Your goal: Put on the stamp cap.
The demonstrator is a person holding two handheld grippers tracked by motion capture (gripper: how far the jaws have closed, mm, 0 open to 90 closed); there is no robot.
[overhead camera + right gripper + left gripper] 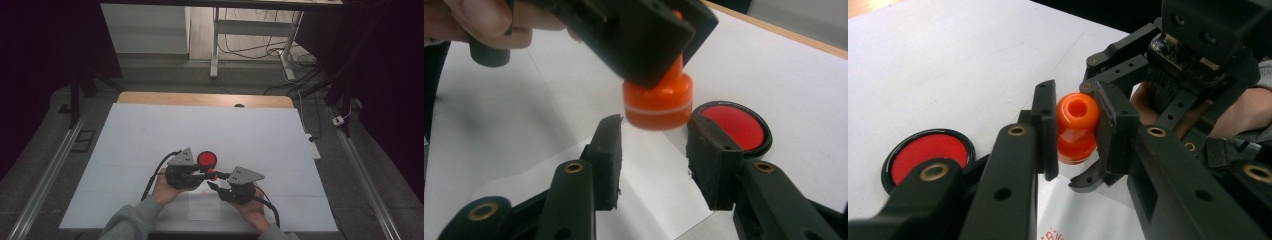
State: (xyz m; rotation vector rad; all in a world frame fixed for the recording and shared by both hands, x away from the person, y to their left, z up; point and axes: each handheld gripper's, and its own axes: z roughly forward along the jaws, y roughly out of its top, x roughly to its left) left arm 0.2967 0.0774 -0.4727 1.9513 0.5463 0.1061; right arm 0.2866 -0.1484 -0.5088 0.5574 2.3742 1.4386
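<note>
The left gripper [1075, 131] is clamped on the knob end of an orange stamp [1076, 127], holding it above the sheet of paper [649, 190] near the table's front edge. The right gripper [654, 150] is spread wide just under the stamp's wide base, which lies straight ahead between its jaws; the red ink pad [207, 159] sits just beyond
</note>
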